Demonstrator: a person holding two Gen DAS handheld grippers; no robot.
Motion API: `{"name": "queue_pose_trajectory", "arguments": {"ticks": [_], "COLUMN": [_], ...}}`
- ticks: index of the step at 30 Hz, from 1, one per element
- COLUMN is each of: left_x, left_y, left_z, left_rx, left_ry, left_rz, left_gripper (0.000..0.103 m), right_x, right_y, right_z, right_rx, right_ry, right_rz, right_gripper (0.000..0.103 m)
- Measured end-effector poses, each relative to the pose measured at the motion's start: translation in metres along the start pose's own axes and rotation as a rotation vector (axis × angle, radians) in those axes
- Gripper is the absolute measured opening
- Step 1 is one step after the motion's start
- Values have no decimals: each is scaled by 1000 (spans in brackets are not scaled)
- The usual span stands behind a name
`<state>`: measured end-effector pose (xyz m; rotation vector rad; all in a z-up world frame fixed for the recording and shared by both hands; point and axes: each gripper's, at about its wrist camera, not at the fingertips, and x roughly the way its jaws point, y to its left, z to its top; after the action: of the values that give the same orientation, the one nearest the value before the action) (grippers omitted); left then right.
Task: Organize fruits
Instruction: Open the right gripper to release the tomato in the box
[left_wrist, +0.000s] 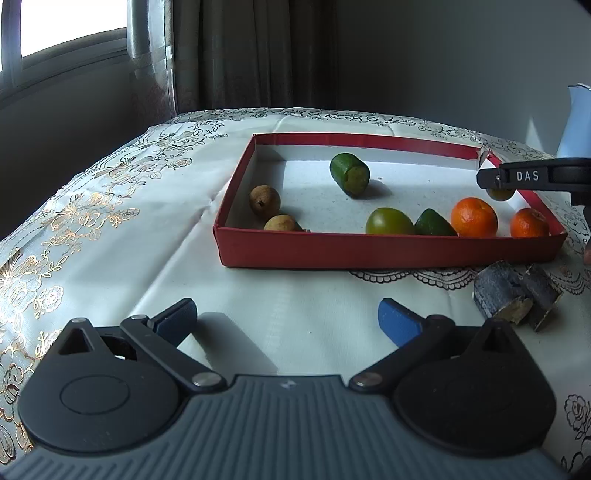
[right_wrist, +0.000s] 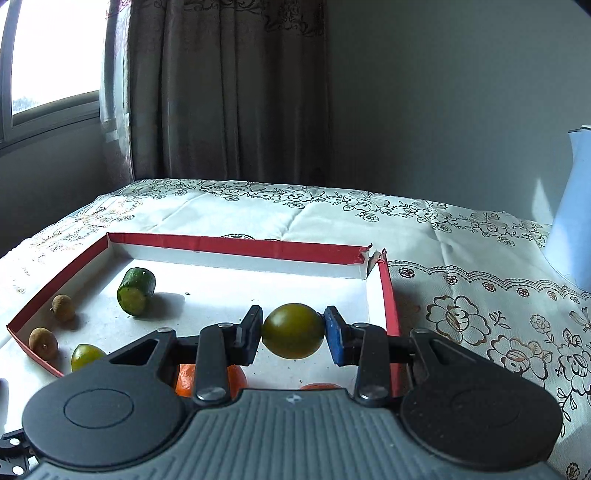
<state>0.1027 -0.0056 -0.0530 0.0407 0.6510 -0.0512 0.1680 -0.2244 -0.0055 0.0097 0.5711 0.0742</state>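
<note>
We hold green fruit (right_wrist: 293, 331) in right gripper (right_wrist: 293, 330), jaws clamped across middle; probably firm, smooth, slippery. Left gripper (left_wrist: 288, 320) jaws open.

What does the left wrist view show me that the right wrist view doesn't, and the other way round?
Only the left wrist view: the left gripper open over bare tablecloth, two dark cut pieces lying outside the tray, and a dark green wedge beside the oranges.

Only the right wrist view: the right gripper shut on a round green fruit, held above the tray's right end.

Both: the red tray, the cucumber piece, two brown longans, and the oranges.
</note>
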Motion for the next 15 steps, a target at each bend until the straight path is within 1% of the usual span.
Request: {"name": "queue_pose_trajectory", "arguments": {"ticks": [5, 8, 12, 14, 15], "left_x": [0, 0, 0, 0, 0], "left_y": [0, 0, 0, 1, 1], "left_z": [0, 0, 0, 0, 0], "left_rx": [-4, -6, -5, -6, -7], "left_ry": [-2, -2, -1, -1, -1], "left_rz": [-2, -4, -3, -3, -2], "left_gripper": [103, 103, 103, 103, 103], "right_x": [9, 14, 15, 14, 12], "right_y": [-1, -5, -4, -3, -4], "right_z": [-2, -2, -3, -2, -2], "right_rx": [8, 32, 28, 29, 32], "right_ry": [24, 40, 41, 42, 41], "right_rz": [-14, -7, -19, -26, -32], "right_gripper": [36, 36, 36, 39, 43]}}
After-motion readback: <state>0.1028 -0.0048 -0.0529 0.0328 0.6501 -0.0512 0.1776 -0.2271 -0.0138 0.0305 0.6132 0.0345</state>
